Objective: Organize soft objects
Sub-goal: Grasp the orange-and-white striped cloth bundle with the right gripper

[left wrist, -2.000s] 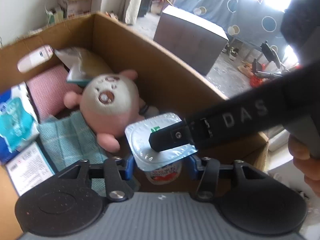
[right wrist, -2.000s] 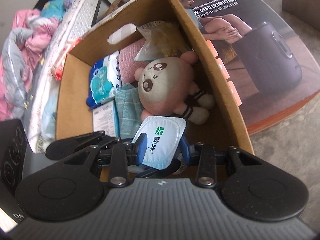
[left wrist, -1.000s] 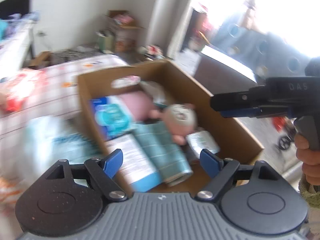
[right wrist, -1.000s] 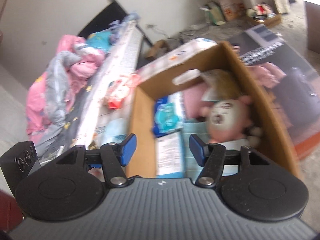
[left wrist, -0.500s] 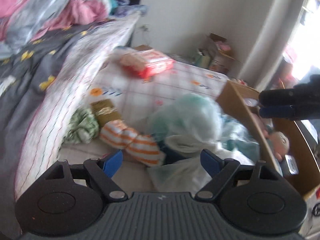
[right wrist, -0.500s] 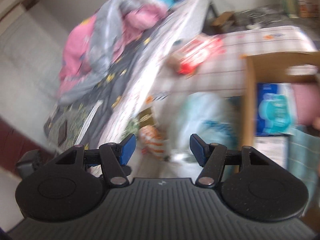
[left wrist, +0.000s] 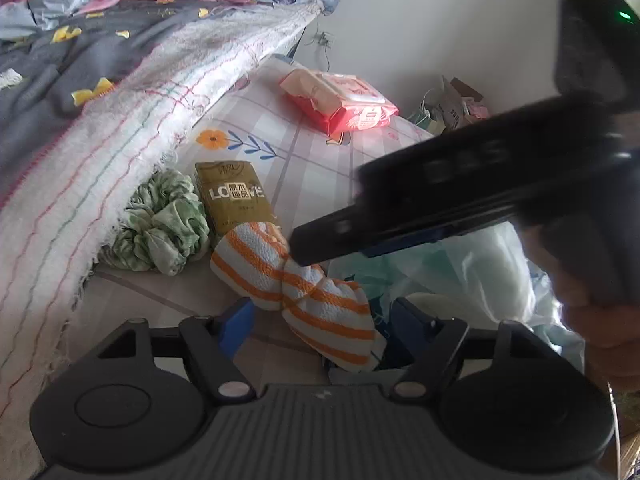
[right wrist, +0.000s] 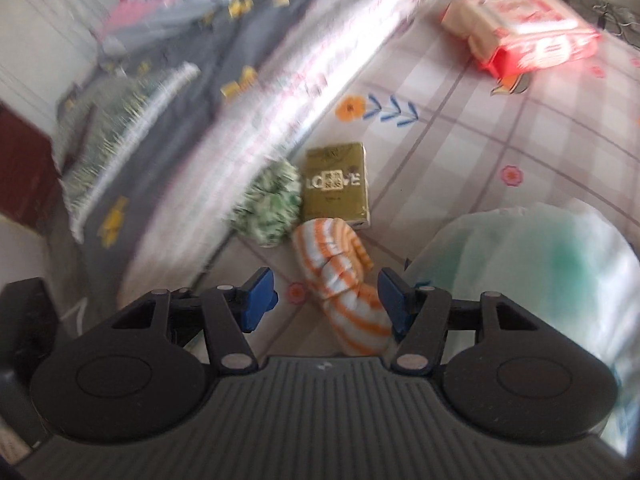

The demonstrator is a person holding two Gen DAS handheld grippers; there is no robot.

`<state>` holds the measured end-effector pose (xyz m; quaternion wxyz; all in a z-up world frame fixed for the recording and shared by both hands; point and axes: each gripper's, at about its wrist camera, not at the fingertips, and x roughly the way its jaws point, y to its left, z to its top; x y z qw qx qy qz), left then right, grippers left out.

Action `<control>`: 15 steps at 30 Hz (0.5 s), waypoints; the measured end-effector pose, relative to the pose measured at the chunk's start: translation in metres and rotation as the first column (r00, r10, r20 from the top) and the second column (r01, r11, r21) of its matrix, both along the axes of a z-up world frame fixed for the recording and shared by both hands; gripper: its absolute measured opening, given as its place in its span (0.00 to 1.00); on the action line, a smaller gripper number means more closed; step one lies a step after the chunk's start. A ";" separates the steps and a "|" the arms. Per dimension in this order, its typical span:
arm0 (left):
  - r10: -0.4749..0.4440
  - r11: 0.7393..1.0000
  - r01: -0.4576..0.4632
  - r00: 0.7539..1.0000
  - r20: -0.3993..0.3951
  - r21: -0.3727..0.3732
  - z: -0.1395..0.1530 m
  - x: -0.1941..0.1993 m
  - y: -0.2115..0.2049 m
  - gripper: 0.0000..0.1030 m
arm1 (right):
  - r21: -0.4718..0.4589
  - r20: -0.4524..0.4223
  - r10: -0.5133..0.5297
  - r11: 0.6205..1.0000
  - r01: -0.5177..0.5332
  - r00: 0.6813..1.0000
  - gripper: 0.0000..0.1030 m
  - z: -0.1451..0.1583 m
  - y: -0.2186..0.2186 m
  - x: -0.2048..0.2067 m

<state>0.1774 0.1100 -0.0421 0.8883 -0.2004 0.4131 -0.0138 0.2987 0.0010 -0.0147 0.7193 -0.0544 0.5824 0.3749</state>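
Observation:
An orange-and-white striped cloth bundle [left wrist: 304, 292] lies on the checked bed sheet [left wrist: 312, 160]; it also shows in the right wrist view [right wrist: 340, 280]. My left gripper [left wrist: 320, 324] is open, its blue pads either side of the bundle's near end. My right gripper [right wrist: 326, 292] is open above the same bundle and shows in the left wrist view [left wrist: 420, 216] as a dark bar just over it. A green scrunchie [left wrist: 160, 228] and an olive tissue pack [left wrist: 234, 196] lie just beyond.
A red-and-white tissue pack [left wrist: 340, 100] lies farther back on the sheet. A pale green plastic-wrapped bundle [right wrist: 532, 280] sits to the right. A grey quilt [left wrist: 80, 60] with a fringed white edge rises on the left. Small boxes stand by the far wall.
Both grippers let go of the yogurt cup in the cardboard box, opened, and swung left to the bed. Both now hover over the striped bundle, closer and lower than half a second ago.

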 end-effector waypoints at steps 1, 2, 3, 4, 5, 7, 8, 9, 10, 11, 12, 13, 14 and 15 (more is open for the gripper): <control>-0.002 1.000 0.002 1.000 -0.006 -0.002 -0.003 0.004 0.001 0.72 | -0.015 -0.009 0.008 1.000 -0.008 1.000 0.56 -0.007 0.006 0.004; -0.003 1.000 0.003 1.000 -0.014 -0.003 -0.006 0.007 0.001 0.71 | -0.029 -0.021 0.014 0.999 -0.015 1.000 0.56 -0.016 0.013 0.008; -0.002 1.000 0.002 1.000 -0.024 -0.005 -0.009 0.010 0.002 0.71 | -0.040 -0.032 0.016 0.999 -0.018 0.999 0.56 -0.023 0.017 0.011; -0.003 1.000 0.003 0.999 -0.033 -0.010 -0.012 0.013 0.004 0.69 | -0.051 -0.045 0.022 0.998 -0.025 0.999 0.56 -0.029 0.020 0.012; -0.004 1.000 0.003 0.999 -0.040 -0.016 -0.015 0.016 0.005 0.68 | -0.058 -0.056 0.028 0.998 -0.032 0.998 0.54 -0.036 0.023 0.014; -0.007 1.000 0.006 0.999 -0.050 -0.023 -0.019 0.019 0.007 0.67 | -0.062 -0.082 0.039 0.997 -0.044 0.996 0.50 -0.045 0.025 0.013; -0.008 1.000 0.007 0.998 -0.054 -0.028 -0.021 0.021 0.009 0.67 | -0.061 -0.092 0.043 0.997 -0.049 0.995 0.47 -0.048 0.026 0.012; -0.009 0.999 0.007 0.998 -0.056 -0.033 -0.023 0.022 0.010 0.67 | -0.060 -0.085 0.043 0.997 -0.048 0.995 0.46 -0.050 0.026 0.010; -0.010 0.999 0.008 0.998 -0.055 -0.037 -0.023 0.022 0.011 0.67 | -0.057 -0.076 0.043 0.997 -0.048 0.996 0.45 -0.050 0.026 0.009; -0.011 0.999 0.009 0.999 -0.048 -0.037 -0.023 0.020 0.012 0.66 | -0.050 -0.069 0.036 0.998 -0.039 0.997 0.43 -0.049 0.025 0.008; -0.014 0.999 0.012 0.999 -0.041 -0.036 -0.021 0.019 0.012 0.65 | -0.040 -0.065 0.023 0.999 -0.026 0.998 0.42 -0.048 0.023 0.007; -0.016 0.999 0.015 0.999 -0.034 -0.032 -0.019 0.017 0.014 0.64 | -0.027 -0.061 0.010 1.000 -0.011 0.998 0.41 -0.046 0.021 0.005; -0.018 0.999 0.017 1.000 -0.024 -0.029 -0.015 0.014 0.014 0.64 | -0.010 -0.055 -0.005 1.000 0.004 0.998 0.41 -0.042 0.019 0.002; -0.020 1.000 0.020 1.000 -0.010 -0.023 -0.011 0.010 0.015 0.64 | 0.012 -0.046 -0.019 1.000 0.019 0.999 0.41 -0.038 0.016 -0.002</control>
